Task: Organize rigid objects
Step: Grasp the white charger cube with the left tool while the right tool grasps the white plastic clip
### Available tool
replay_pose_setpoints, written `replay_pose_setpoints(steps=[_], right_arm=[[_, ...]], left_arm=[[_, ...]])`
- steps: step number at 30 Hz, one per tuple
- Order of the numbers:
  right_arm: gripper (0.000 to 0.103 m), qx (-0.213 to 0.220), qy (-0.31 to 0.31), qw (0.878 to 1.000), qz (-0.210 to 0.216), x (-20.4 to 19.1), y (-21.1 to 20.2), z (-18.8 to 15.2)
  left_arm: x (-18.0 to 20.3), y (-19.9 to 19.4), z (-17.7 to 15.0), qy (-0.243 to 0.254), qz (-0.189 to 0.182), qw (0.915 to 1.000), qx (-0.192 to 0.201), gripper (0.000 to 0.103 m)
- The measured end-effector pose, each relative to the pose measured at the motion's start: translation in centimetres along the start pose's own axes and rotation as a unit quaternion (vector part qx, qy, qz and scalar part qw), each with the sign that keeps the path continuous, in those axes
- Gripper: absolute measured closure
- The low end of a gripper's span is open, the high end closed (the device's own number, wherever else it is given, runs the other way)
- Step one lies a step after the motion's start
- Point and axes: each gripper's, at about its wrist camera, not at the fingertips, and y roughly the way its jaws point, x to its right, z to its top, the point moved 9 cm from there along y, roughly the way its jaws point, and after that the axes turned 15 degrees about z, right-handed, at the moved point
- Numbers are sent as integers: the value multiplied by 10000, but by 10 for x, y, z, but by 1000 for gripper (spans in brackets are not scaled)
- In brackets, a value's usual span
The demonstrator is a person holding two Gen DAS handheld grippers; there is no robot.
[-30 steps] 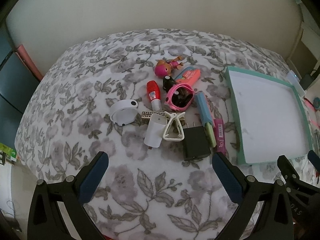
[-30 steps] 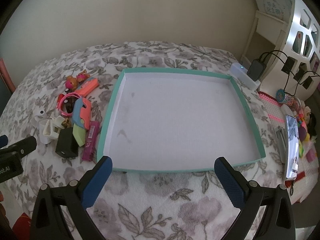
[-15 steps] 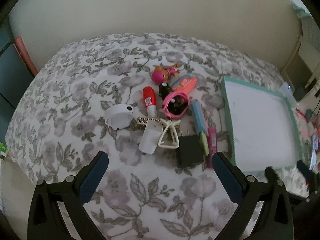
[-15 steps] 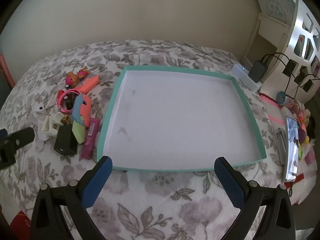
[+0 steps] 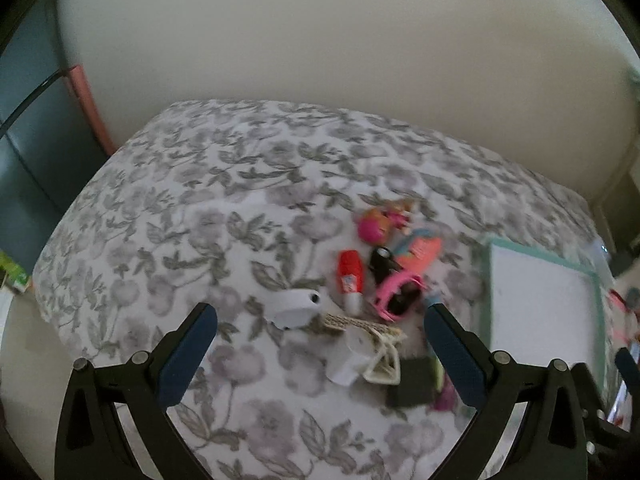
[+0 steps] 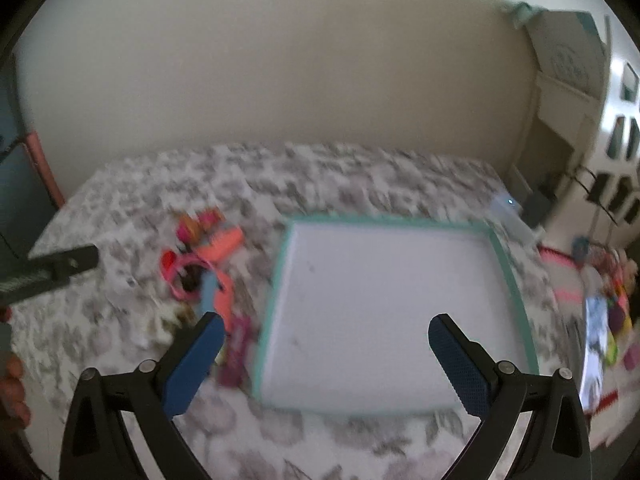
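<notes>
A heap of small rigid things lies on the flowered bedspread: a white round case [image 5: 294, 310], a red tube [image 5: 350, 280], pink sunglasses [image 5: 400, 296], a small doll [image 5: 380, 222], a white charger [image 5: 348, 356] and a black block [image 5: 410, 382]. To their right lies the shallow teal-rimmed tray [image 5: 486, 292], nothing in it. My left gripper [image 5: 318, 320] hangs open above the near side of the heap and holds nothing. My right gripper [image 6: 325, 324] is open over the near part of the tray [image 6: 388, 222]. The heap [image 6: 208, 276] shows blurred left of that tray.
A plain wall stands behind the bed. A white box with a blue light [image 6: 508, 208] sits past the tray's far right corner. A phone [image 6: 596, 340] and bright clutter lie on the right. A person's hand [image 6: 12, 380] shows at the left edge.
Both cameras have pulled back and tilted upward, so more wall shows and the picture is blurred. The objects and tray lie where they were. Both grippers stay open.
</notes>
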Motion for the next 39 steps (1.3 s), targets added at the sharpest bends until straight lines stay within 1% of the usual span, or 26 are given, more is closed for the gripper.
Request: replay_pose_setpoints(steps=[3, 5, 7, 9, 11, 16, 19, 22, 23, 24, 26, 27, 29, 31, 33, 34, 37, 39], right_arm=[[0, 15, 29, 9996, 279, -11, 12, 10], [0, -106, 122, 9986, 499, -20, 29, 13], [0, -229, 158, 9972, 691, -29, 44, 13], [0, -379, 147, 9950, 911, -40, 60, 11], [1, -518, 150, 9934, 1012, -49, 74, 6], [11, -835, 123, 9880, 1293, -72, 103, -12], [17, -1042, 120, 9830, 1509, -88, 118, -26], [18, -1180, 91, 9803, 1581, -98, 127, -36], [18, -1207, 81, 9793, 1626, -102, 128, -39], [19, -1231, 59, 9783, 1663, -104, 129, -41], [19, -1310, -71, 9769, 1687, -113, 132, -46], [19, -1330, -139, 9765, 1688, -116, 132, -48], [23, -1377, -287, 9751, 1715, -122, 132, -51], [30, -1444, -355, 9741, 1701, -126, 133, -54], [33, -1489, -420, 9737, 1672, -128, 133, -58], [36, -1530, -464, 9737, 1624, -128, 133, -60], [43, -1597, -491, 9737, 1548, -125, 134, -64], [44, -1574, -431, 9742, 1557, -122, 132, -62]], left_arm=[[-6, 19, 4, -87, 193, 9995, -223, 0], [-7, 27, 6, -175, 204, 9992, -303, 0], [-5, 36, 6, -163, 191, 9992, -324, 0], [-7, 51, 1, -99, 233, 9984, -506, 0], [-15, 64, -2, -221, 252, 9969, -708, 0], [-36, 88, -12, -374, 368, 9933, -1033, 0], [-40, 98, -18, -520, 199, 9908, -1230, 1], [-36, 106, -26, -476, 105, 9892, -1382, 1], [-34, 109, -29, -476, 48, 9883, -1447, 5], [-33, 112, -32, -491, 2, 9873, -1510, 14], [-31, 116, -37, -569, -129, 9841, -1677, 19], [-30, 117, -39, -612, -184, 9830, -1720, 19], [-28, 119, -42, -650, -292, 9813, -1789, 19], [-25, 120, -44, -648, -373, 9804, -1825, 20], [-23, 119, -45, -661, -475, 9792, -1859, 21], [-22, 119, -46, -670, -529, 9783, -1886, 21], [-15, 118, -48, -695, -774, 9744, -1994, 21], [-8, 116, -50, -714, -968, 9707, -2079, 21]])
